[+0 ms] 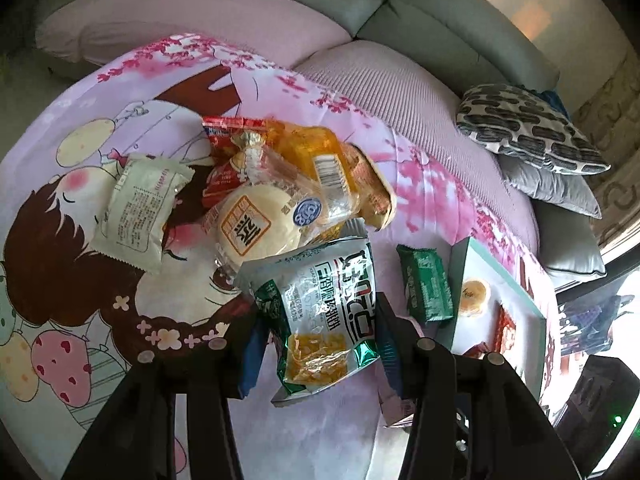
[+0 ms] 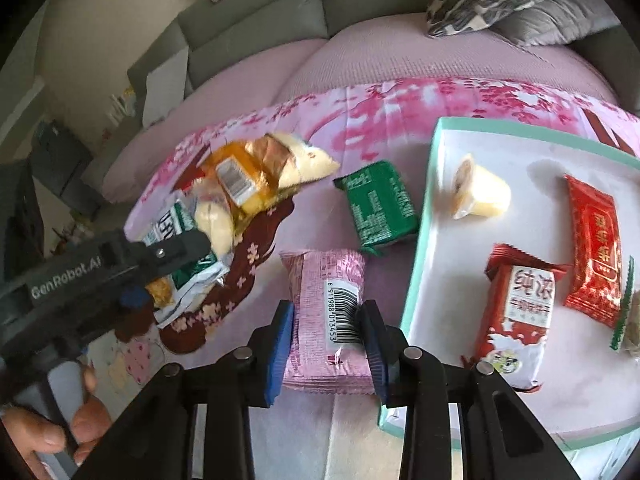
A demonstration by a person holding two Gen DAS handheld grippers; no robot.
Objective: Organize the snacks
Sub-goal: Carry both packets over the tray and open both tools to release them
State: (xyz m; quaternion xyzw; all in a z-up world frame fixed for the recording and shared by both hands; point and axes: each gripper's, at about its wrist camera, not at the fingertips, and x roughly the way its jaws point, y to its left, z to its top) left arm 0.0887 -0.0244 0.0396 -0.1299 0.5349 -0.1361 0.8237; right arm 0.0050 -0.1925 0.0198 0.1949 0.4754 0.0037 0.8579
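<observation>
Sofa (image 2: 256, 12) behind; cartoon sheet (image 1: 80, 240) under my snacks. Left gripper (image 1: 316, 316) clamps the green-white bag (image 1: 320, 304), right gripper (image 2: 328, 316) clamps the pink packet (image 2: 324, 280) beside the tray (image 2: 416, 280).

Bare cloth (image 2: 320, 432) lies open near the cameras. A green pack (image 2: 378, 208) sits between the snack heap (image 2: 248, 176) and the tray (image 2: 416, 280), narrowing that lane; the tray's middle stays free.
</observation>
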